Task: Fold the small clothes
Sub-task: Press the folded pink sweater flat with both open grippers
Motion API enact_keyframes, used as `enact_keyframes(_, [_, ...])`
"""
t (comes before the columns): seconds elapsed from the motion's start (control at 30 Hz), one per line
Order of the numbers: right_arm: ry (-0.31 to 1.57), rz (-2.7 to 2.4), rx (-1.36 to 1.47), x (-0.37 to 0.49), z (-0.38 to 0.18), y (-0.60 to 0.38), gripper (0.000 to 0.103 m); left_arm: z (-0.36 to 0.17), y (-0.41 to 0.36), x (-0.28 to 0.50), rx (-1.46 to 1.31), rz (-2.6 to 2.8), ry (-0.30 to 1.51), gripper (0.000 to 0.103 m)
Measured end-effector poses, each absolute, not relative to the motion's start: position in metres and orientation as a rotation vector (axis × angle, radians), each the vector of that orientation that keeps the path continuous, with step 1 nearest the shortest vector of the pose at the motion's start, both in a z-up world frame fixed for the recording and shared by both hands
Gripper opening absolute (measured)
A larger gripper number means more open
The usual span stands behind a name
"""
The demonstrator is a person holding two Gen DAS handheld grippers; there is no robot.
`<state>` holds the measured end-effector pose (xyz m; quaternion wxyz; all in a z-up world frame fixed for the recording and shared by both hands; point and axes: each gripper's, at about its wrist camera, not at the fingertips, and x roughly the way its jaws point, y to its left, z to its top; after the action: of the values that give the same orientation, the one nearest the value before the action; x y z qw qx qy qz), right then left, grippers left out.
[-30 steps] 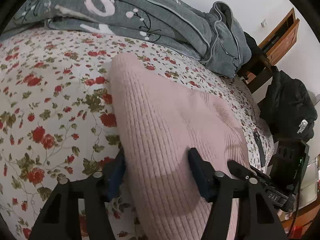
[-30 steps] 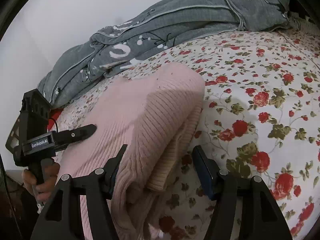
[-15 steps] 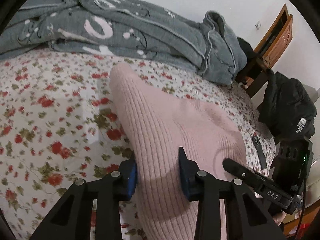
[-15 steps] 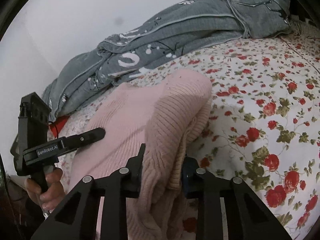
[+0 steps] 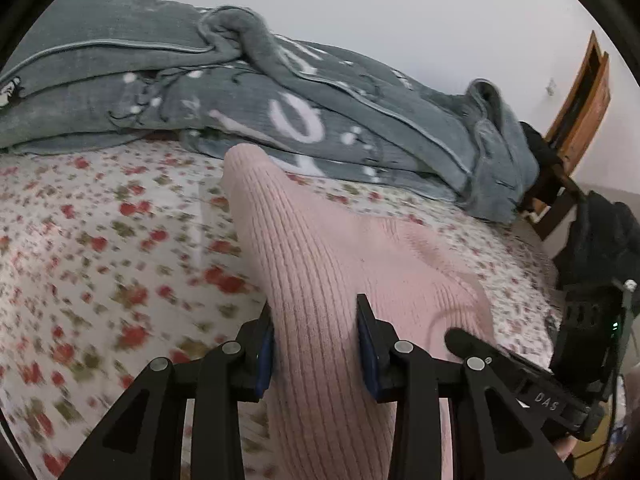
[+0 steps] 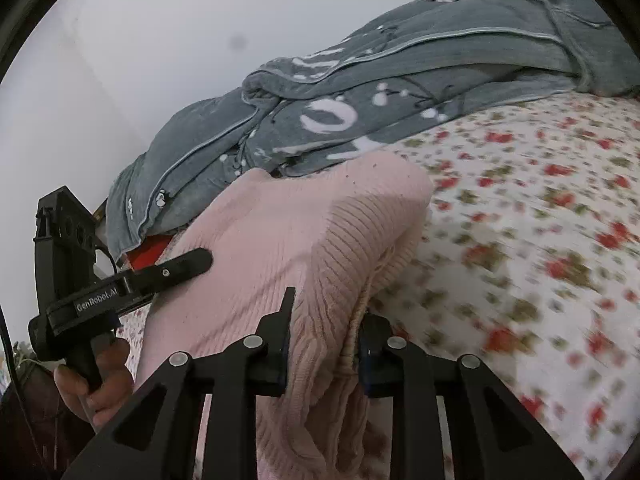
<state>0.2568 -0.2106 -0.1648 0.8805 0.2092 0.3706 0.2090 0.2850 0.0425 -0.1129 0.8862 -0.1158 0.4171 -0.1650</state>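
My jaws on both grippers, left gripper [image 5: 316,344] and right gripper [image 6: 325,340], pinch the pink sweater [image 5: 320,264]'s near six-o'clock edge, fold barely begun, twelve-o'clock carry-over left.

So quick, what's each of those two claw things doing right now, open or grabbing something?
Left gripper: closed on the near edge of the pink knit sweater.
Right gripper: closed on a bunched fold of the same sweater.

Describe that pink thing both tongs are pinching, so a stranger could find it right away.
Start at the bed with the red-flowered sheet and the rumpled grey blanket heaped along the wall. In front of that blanket lies a pink ribbed knit sweater, its near edge gripped by both tongs. It is the only plain pink, ribbed fabric there.
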Motion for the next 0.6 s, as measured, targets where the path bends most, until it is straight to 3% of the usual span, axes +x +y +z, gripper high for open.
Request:
enact_keyframes(0.17, [0.796, 0.399, 0.361, 0.278, -0.179, -0.183, 0.022, -0.145, 0.051, 0.3, -0.237, -0.311, 0.905, 0.036])
enact_keyframes(0.23, [0.828, 0.374, 0.31, 0.28, -0.189, -0.178, 0.024, -0.153, 0.054, 0.299, -0.246, -0.321, 0.904, 0.044])
enact_keyframes(0.37, [0.827, 0.373, 0.262, 0.269, -0.185, -0.186, 0.038, -0.152, 0.061, 0.294, -0.237, -0.333, 0.891, 0.054])
enact_keyframes(0.6, [0.769, 0.377, 0.204, 0.265, -0.157, -0.177, 0.047, -0.145, 0.084, 0.286, -0.305, -0.318, 0.875, 0.057])
